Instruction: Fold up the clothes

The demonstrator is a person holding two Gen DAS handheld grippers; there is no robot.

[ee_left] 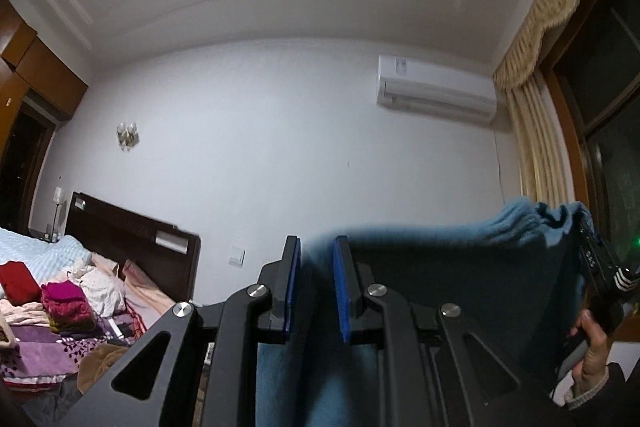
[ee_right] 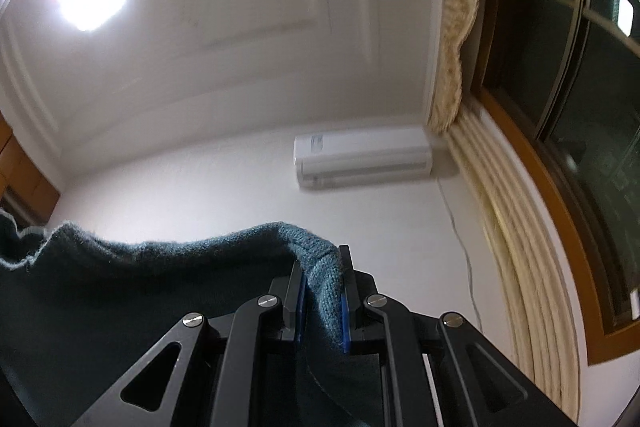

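Far to the left is a bed [ee_left: 36, 239] with a bumpy pale blue cover and a dark wooden headboard [ee_left: 132, 231]. Soft clothes are heaped on it: a red folded piece [ee_left: 18, 281], a pink knitted stack [ee_left: 66, 305] and a purple cloth with leaf shapes [ee_left: 44, 351]. A small glass lamp [ee_left: 127, 135] hangs on the smooth white wall.

In the middle, the left gripper [ee_left: 316, 287] is held up high. Its two black arms have flat blue pads [ee_left: 342, 291]. The blue sweater [ee_left: 460, 267] runs between the pads and hangs down below them. The pads are a little apart, and I cannot tell if they squeeze the wool or if it only rests there.

The sweater stretches to the right like a curtain, thick and fuzzy, with a wavy top edge. Its far corner reaches the other gripper, next to a hand [ee_left: 592, 343] in a dark sleeve.

From the right wrist view, the right gripper [ee_right: 323, 291] has its pads pressed together on a knobbly knitted fold of the sweater, which bulges up between them.

Behind it, a long white air conditioner [ee_right: 362, 159] sits on the wall. Farthest right hangs a cream curtain [ee_right: 516, 247] with long folds and a frilly top, beside a dark window [ee_right: 580, 47] with a brown wooden frame.
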